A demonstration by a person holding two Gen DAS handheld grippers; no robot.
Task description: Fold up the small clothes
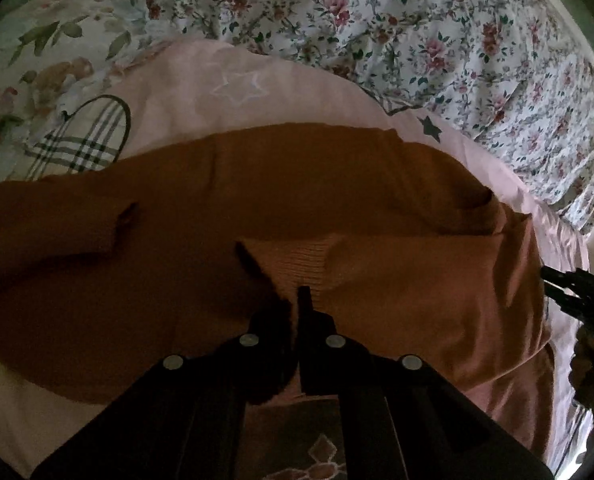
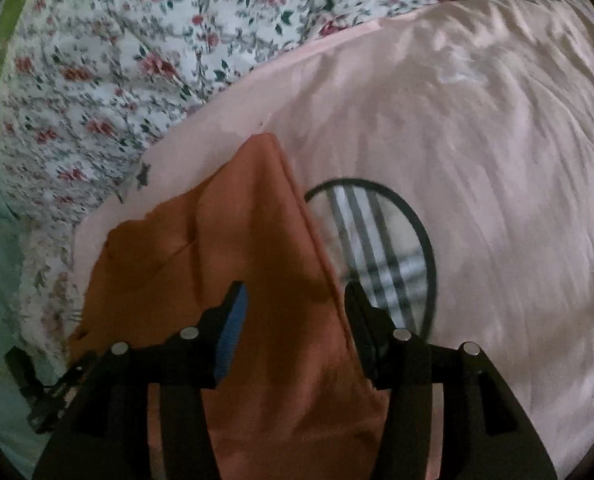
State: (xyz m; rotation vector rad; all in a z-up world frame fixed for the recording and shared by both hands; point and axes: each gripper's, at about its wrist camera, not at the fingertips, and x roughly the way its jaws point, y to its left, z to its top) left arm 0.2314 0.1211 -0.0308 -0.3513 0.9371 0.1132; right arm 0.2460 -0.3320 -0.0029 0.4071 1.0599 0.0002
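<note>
A bed [image 1: 477,40] covered by a floral sheet carries a pink blanket [image 1: 185,92] with star prints. On the blanket lies a rust-orange garment [image 1: 257,184], beside a plaid patch [image 2: 381,256].

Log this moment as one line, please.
left gripper: shut on orange sweater cuff | right gripper: open above sweater | surface: pink bedcover
</note>
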